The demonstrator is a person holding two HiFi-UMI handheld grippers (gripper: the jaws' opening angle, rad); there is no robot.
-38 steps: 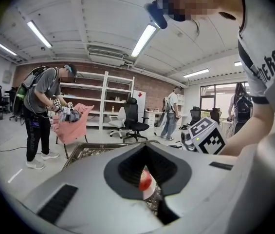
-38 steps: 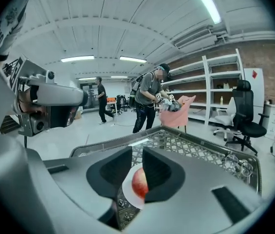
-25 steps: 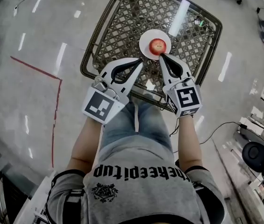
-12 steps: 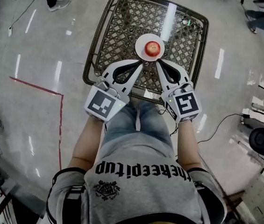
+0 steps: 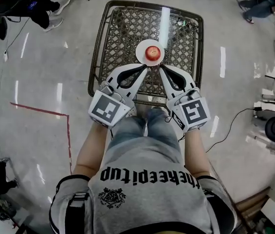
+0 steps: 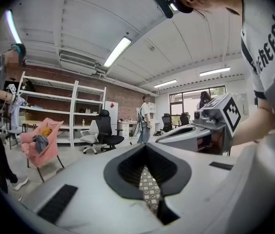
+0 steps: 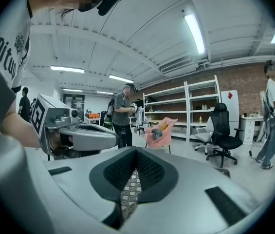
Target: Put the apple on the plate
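Note:
In the head view a red apple (image 5: 152, 53) rests on a small white plate (image 5: 141, 48), which stands on a square lattice-topped table (image 5: 122, 28). My left gripper (image 5: 146, 68) and right gripper (image 5: 161, 68) hover side by side just short of the plate's near edge, tips pointing at it. Both are shut with nothing between the jaws. In the left gripper view the left gripper (image 6: 146, 146) points level across the room, with the right gripper (image 6: 195, 133) beside it. The right gripper view shows the same for the right gripper (image 7: 136, 150). Neither gripper view shows the apple.
A person (image 5: 30, 4) stands on the floor at the upper left. A red tape line (image 5: 45, 112) and a black cable (image 5: 229, 126) run across the floor. White shelving (image 7: 195, 111), an office chair (image 7: 222, 130) and a pink-draped chair (image 6: 40, 140) stand in the room.
Both grippers have lifted up and away from the plate, the right one more. The apple stays on the plate. The head view has shifted, so the table sits further left.

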